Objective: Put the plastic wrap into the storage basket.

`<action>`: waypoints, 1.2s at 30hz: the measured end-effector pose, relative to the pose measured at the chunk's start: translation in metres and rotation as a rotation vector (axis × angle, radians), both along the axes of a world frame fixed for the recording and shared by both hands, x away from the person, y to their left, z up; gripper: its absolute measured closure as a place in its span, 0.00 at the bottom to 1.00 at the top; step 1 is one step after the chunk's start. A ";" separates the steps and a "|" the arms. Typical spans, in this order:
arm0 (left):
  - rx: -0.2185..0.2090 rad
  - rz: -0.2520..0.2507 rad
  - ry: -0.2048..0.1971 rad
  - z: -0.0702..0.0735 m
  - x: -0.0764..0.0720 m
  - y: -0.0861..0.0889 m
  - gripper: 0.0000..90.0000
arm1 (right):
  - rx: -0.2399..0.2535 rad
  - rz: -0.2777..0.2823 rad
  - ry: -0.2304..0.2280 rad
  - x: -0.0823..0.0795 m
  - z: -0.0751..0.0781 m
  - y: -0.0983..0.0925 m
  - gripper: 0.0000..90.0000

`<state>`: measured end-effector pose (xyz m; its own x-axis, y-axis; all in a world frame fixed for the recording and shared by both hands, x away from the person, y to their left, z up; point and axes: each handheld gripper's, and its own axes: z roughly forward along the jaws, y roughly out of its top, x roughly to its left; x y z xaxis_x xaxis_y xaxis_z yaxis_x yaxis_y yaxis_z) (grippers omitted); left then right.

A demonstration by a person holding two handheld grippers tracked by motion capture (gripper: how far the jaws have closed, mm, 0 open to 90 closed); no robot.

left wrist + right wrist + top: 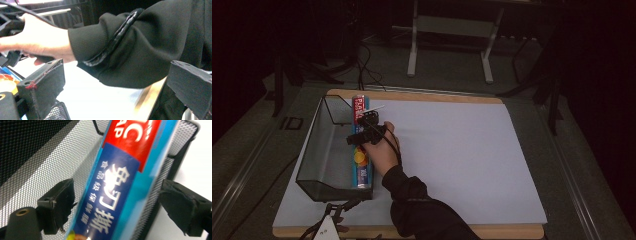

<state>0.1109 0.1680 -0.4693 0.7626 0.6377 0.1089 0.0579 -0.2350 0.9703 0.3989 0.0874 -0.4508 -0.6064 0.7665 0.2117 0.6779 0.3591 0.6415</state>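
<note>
Your right gripper [368, 131] is hovering over the long blue-and-red cardboard box of plastic wrap [360, 145], jaws released — in the right gripper view the box [120, 185] is sitting between the two black pads [58, 202] with a gap on each side, not pinched. The box is lying along the right wall of the black wire-mesh basket [319, 150] at the left of the white counter [462, 150], its far end poking past the basket's far edge. It's looking tilted against the mesh, so it may not be fully seated.

Your left gripper [332, 220] is waiting at the near counter edge, jaws apart and holding nothing — the black sleeve [140, 47] is crossing its view.

Risks: pulling out at an angle could snag a pad on the box and drag it back out, or catch the mesh rim and shift the basket. The overhanging end could also tip the box if nudged.
</note>
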 end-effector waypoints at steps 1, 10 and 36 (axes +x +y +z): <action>0.000 0.000 0.000 0.000 0.000 0.000 0.03 | 0.005 0.001 -0.007 -0.001 0.002 -0.003 0.15; 0.005 0.000 0.006 -0.001 0.001 -0.001 0.03 | 0.048 0.068 -0.063 -0.010 0.021 -0.029 0.14; 0.016 -0.001 0.017 -0.002 0.004 -0.004 0.03 | 0.039 0.147 -0.159 -0.046 0.028 -0.124 0.14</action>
